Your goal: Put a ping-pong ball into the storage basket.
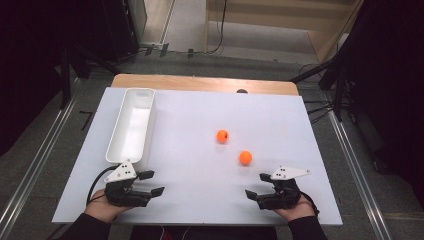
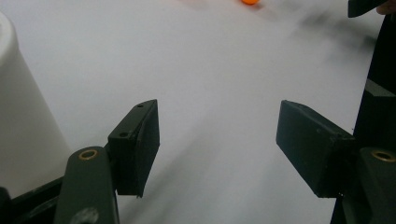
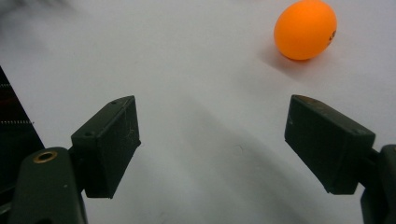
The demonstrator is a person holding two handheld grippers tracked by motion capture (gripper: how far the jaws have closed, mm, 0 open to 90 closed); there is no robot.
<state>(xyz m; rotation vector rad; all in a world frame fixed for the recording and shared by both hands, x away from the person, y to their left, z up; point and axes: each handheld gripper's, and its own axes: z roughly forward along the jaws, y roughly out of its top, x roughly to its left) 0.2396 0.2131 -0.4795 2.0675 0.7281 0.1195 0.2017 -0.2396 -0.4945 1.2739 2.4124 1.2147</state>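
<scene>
Left gripper view cut one orange ball (image 2: 251,2) off at its top edge, and motion blur smeared the bench (image 2: 219,70) there. The left gripper (image 1: 151,183) rested near the white bin (image 1: 131,125), fingers (image 2: 135,147) apart, nothing between. The right gripper (image 1: 257,185) had fingers (image 3: 107,144) wide and empty, the nearer ball (image 1: 245,157) just beyond them; another ball (image 1: 222,136) lay farther off

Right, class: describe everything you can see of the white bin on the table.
The white bin is a long, narrow, open-topped container with rounded corners and smooth, plastic-looking walls. It appears empty and stands upright on the white table along its left side, running from far to near. Its near end lies just beyond the left gripper, apart from it. Both orange balls lie well to its right.
</scene>
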